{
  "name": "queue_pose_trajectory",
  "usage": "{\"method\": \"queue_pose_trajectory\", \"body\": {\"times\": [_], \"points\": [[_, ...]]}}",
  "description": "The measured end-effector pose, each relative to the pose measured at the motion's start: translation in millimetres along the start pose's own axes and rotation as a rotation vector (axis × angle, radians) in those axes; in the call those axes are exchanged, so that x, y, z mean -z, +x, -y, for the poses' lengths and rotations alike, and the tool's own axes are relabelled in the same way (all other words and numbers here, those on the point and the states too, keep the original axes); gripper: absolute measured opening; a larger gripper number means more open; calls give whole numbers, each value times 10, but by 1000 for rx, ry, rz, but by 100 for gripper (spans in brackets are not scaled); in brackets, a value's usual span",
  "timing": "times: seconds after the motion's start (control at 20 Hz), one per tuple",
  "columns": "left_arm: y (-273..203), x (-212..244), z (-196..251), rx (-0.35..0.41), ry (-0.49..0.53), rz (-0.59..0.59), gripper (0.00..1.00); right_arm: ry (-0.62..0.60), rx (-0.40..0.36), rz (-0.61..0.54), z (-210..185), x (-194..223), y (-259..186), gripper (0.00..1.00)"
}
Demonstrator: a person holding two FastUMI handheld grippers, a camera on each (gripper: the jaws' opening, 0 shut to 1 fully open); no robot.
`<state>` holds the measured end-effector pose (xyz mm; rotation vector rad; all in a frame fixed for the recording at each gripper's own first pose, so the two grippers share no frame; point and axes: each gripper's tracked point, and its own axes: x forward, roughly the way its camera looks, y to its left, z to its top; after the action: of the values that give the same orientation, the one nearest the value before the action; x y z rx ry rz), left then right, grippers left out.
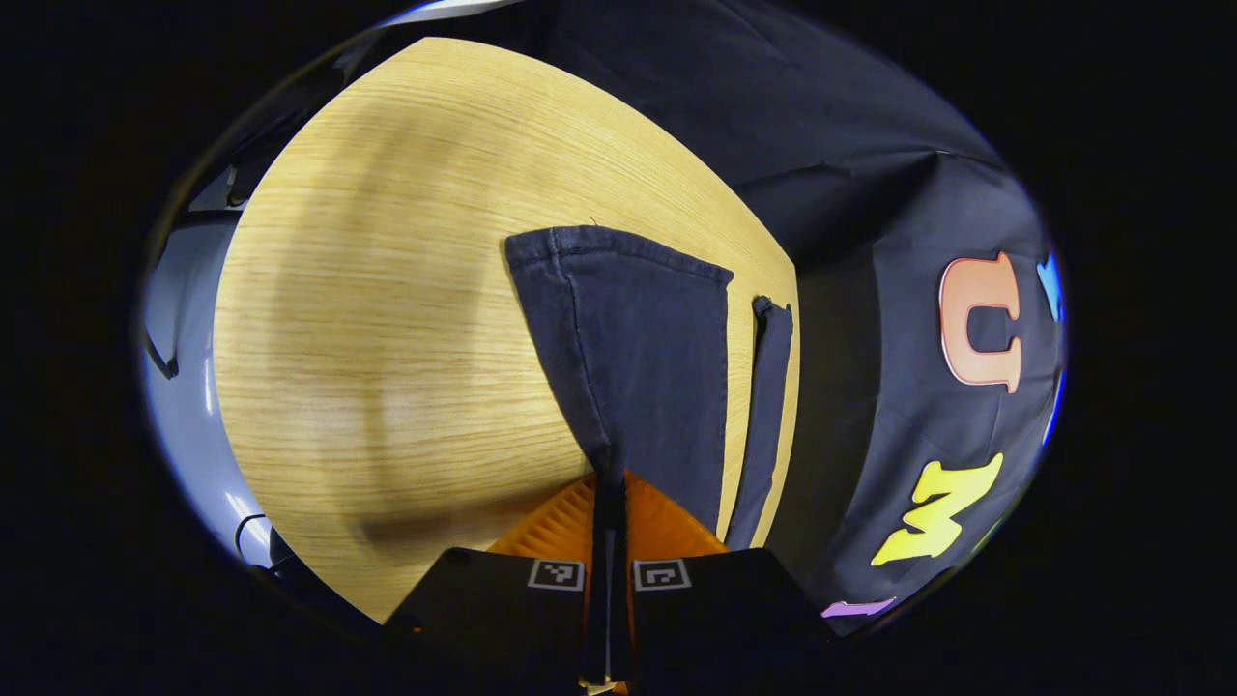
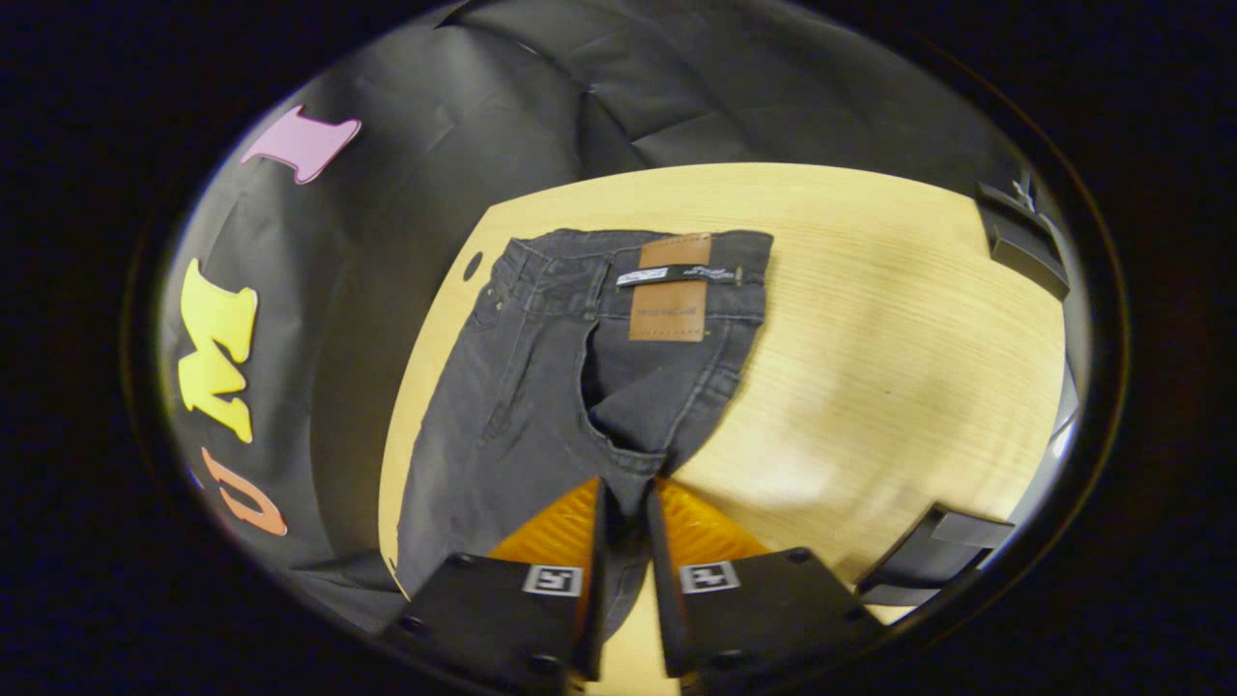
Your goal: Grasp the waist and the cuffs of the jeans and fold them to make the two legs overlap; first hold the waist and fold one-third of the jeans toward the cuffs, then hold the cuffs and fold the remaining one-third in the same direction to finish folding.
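Dark jeans (image 2: 541, 387) lie on a wooden table (image 2: 870, 329), the waist with its brown patch (image 2: 672, 286) at the far end in the right gripper view. My right gripper (image 2: 626, 493) is shut on a fold of the jeans near the seat, and cloth runs down between its fingers. In the left gripper view one leg (image 1: 638, 358) stretches away to its cuff (image 1: 618, 249). The other leg (image 1: 770, 396) shows as a narrow strip along the table's right edge. My left gripper (image 1: 609, 480) is shut on the near leg's cloth, which rises toward it.
The table (image 1: 387, 329) spreads wide to the left in the left gripper view, with grey floor (image 1: 179, 319) past its edge. Black brackets (image 2: 1024, 246) (image 2: 933, 556) sit at the table's right side in the right gripper view. The booth's black cloth wall (image 2: 367, 290) hangs close behind the jeans.
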<state>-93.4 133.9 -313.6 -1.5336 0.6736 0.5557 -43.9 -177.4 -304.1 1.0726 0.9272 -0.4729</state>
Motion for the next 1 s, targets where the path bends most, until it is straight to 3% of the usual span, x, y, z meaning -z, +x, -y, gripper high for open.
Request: {"method": "queue_pose_trajectory", "body": {"times": [0.05, 0.35, 0.4, 0.45, 0.7, 0.85, 1.0], "points": [[5, 7, -11, -1, 7, 1, 5, 38, -17, -7, -40, 24, 52, 11], [-30, -55, 305, 58, -2, 11, 4, -40, -57, -12, -194, -5, -135, 11], [-46, -67, 399, 73, 0, 11, 4, -35, -81, -10, -277, -44, -204, 6], [-50, -87, 498, 89, -3, 9, 4, -21, -105, -7, -395, -76, -249, 10], [-29, -139, 1067, 131, -43, -11, 5, -50, -239, 13, -1206, -325, -404, 11], [56, -175, 1483, 158, -3, -1, 5, -88, -289, 16, -1616, -430, -353, 14], [255, -215, 1856, 156, -20, -1, 5, -111, -321, 21, -1891, -566, -267, 10]]}}
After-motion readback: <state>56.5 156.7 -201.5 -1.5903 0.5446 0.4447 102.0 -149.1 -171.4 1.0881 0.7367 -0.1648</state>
